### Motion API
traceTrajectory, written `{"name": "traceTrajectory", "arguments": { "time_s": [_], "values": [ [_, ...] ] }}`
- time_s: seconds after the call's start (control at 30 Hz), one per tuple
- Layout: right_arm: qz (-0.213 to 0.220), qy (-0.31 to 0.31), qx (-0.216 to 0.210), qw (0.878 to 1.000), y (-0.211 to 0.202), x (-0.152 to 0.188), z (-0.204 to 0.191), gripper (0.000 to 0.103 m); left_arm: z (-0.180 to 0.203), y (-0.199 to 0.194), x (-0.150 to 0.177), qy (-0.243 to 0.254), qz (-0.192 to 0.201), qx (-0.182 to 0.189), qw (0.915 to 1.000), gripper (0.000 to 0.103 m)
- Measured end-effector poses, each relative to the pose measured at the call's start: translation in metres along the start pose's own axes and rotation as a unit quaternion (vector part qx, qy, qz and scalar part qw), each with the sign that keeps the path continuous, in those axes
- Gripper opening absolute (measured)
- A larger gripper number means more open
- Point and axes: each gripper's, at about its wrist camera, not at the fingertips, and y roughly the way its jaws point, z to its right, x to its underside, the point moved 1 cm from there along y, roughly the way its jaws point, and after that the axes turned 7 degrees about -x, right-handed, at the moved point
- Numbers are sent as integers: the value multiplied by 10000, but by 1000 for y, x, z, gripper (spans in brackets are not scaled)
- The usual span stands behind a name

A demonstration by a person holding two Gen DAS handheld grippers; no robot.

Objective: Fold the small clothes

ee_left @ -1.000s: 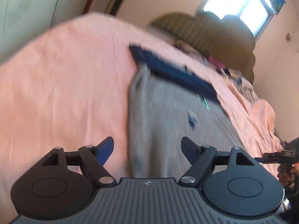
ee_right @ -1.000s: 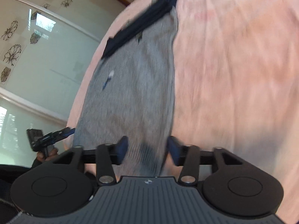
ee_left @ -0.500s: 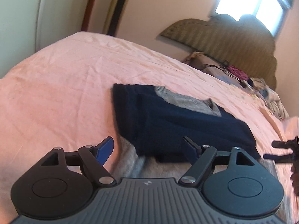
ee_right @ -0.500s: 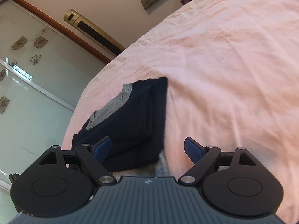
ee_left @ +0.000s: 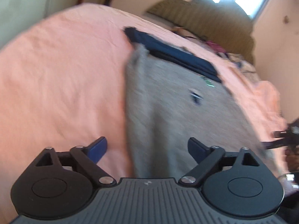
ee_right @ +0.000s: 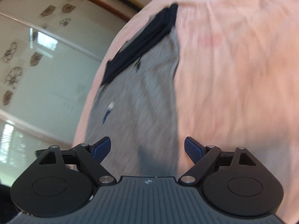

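Where blur hides lettering, grey garment (ee_left: 168, 115), navy band (ee_left: 173, 54)

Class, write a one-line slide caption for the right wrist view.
Open right hand-held gripper over a grey knitted garment with navy folded band on a pink bedsheet.

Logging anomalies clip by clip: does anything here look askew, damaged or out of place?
Nothing stands out. The grey garment with its navy band lies spread on the pink bedsheet; both the left gripper and right gripper are open. Motion blur hides fine detail.
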Motion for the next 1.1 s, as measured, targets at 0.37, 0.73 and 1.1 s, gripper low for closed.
{"name": "traceTrajectory", "arguments": {
  "time_s": [0.37, 0.73, 1.1],
  "values": [
    [-505, 317, -680, 9959, 9, 51, -17, 86, -16, 4, 21, -1795, -622, 1669, 9675, 102],
    [-520, 747, -232, 9956, 22, 50, 3, 11, -1, 26, 29, -1563, -1196, 1183, 9733, 14],
    [-37, 361, -686, 9970, 5, 37, -18, 11, 17, 7, -23, -810, -556, 1355, 9859, 5]
  ]
}}
